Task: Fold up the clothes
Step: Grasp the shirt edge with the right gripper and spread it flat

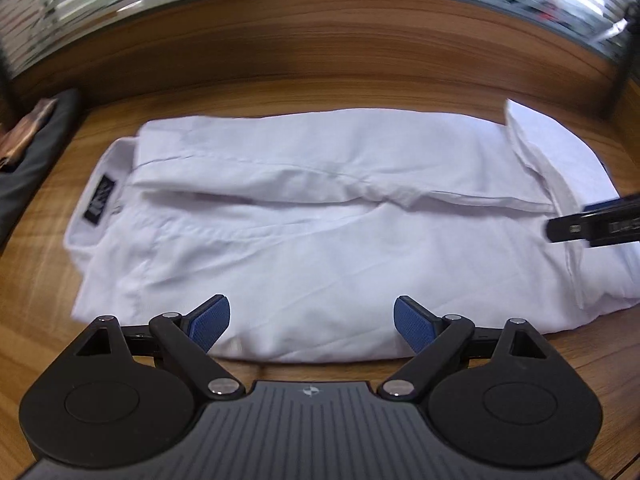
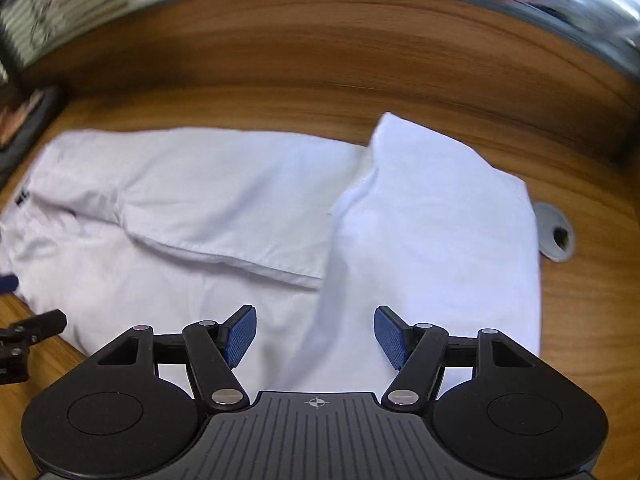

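Your shirt (image 1: 304,216) lies flat on the desk (image 1: 360,60), collar to the left, sides folded in, and the hem end at the right is doubled over. That fold looks just laid. Your left hand-held gripper (image 1: 312,322) tilts down over the near edge, jaws spread, empty. Your right hand-held gripper (image 2: 316,334) hangs over the folded hem, spread too, pinching nothing. Next, probably bring one end over to halve it.

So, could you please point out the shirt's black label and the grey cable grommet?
black label (image 1: 99,199): left wrist view, middle of the label.
grey cable grommet (image 2: 549,227): right wrist view, its grey rim.
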### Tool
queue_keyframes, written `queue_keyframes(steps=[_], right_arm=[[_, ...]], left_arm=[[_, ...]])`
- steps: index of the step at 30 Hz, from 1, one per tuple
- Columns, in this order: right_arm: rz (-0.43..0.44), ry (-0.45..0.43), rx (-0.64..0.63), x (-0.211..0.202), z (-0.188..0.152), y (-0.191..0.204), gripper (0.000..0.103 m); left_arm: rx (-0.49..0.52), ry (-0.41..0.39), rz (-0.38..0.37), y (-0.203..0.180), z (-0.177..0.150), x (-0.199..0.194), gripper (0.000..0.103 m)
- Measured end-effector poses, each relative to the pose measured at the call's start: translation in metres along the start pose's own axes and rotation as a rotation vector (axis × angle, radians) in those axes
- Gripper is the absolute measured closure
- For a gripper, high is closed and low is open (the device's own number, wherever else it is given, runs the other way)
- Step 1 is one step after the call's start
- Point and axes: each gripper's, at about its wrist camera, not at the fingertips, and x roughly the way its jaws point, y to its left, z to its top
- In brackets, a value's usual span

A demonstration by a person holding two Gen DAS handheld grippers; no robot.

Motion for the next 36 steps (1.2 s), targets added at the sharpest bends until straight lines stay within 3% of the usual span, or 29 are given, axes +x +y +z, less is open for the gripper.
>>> queue_keyframes(steps=[2,3,5,7,13,18,24,26,29,31,33,36], right_arm=[[-0.019,-0.008,-0.034,0.004,-0.002,0.004,0.039],[-0.033,-0.018,-0.048,0.005,-0.003,0.005,0.046],[-0.051,-0.036,-0.068,0.005,-0.006,0.002,0.066],[-0.063,-0.045,-0.059,0.001,-0.008,-0.008,0.1],[-0.101,-0.137,0.004,-0.047,-0.012,-0.053,0.1],[-0.243,-0.197,0.032,-0.095,-0.018,-0.1,0.1],[-0.466,-0.133,0.071,-0.11,-0.04,-0.15,0.099],[-0.499,-0.093,0.078,-0.106,-0.05,-0.165,0.098],[-0.548,-0.079,0.103,-0.109,-0.06,-0.173,0.09],[-0.563,-0.109,0.096,-0.116,-0.062,-0.168,0.068],[-0.564,-0.151,0.083,-0.123,-0.059,-0.162,0.061],[-0.495,-0.212,0.048,-0.131,-0.055,-0.147,0.056]], left_arm=[[0.013,0.001,-0.008,-0.006,-0.001,0.0,0.01],[0.02,0.002,-0.011,-0.009,-0.001,0.0,0.01],[0.033,0.004,-0.019,-0.015,-0.001,0.0,0.01],[0.039,0.008,-0.022,-0.016,-0.003,-0.001,0.01],[0.05,0.023,-0.026,-0.014,-0.009,-0.002,0.01],[0.057,0.024,-0.03,-0.015,-0.01,-0.004,0.01],[0.088,0.01,-0.056,-0.028,-0.008,-0.006,0.01],[0.104,0.005,-0.068,-0.034,-0.008,-0.007,0.01],[0.127,-0.006,-0.08,-0.042,-0.008,-0.007,0.01],[0.134,-0.011,-0.085,-0.044,-0.009,-0.006,0.01],[0.132,-0.012,-0.084,-0.045,-0.008,-0.004,0.01],[0.131,-0.016,-0.071,-0.043,-0.004,0.002,0.01]])
